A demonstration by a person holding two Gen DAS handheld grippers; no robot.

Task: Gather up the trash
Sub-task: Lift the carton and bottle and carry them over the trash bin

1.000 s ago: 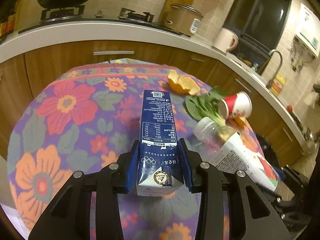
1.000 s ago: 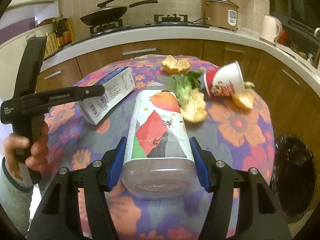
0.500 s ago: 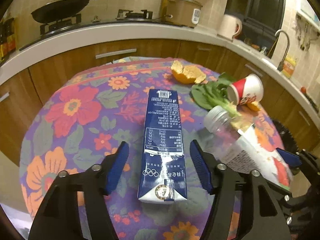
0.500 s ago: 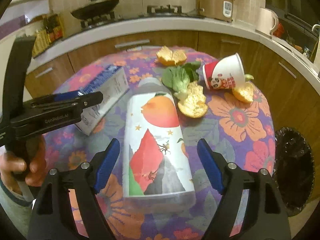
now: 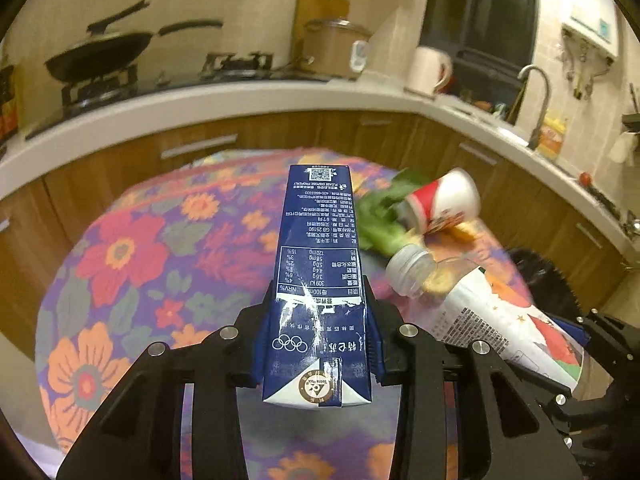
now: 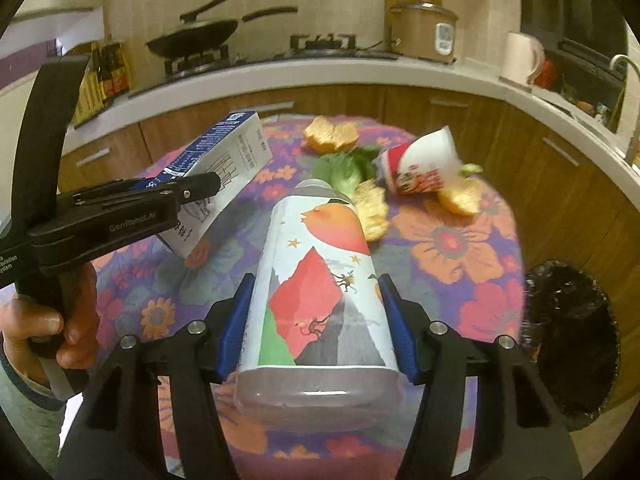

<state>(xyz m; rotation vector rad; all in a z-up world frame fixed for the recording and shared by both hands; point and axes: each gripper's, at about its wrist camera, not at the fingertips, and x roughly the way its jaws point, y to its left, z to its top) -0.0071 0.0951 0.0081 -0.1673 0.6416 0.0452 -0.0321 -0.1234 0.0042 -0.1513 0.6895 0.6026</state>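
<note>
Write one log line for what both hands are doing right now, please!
left tool: shut on milk carton, lifted | right tool: shut on juice bottle | on table: paper cup, peels, greens | bin bag: beside table

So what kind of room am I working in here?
A home kitchen, most likely. A frying pan sits on a gas stove along the curved countertop, a rice cooker stands further right, and there's a sink faucet at the far end.
</note>
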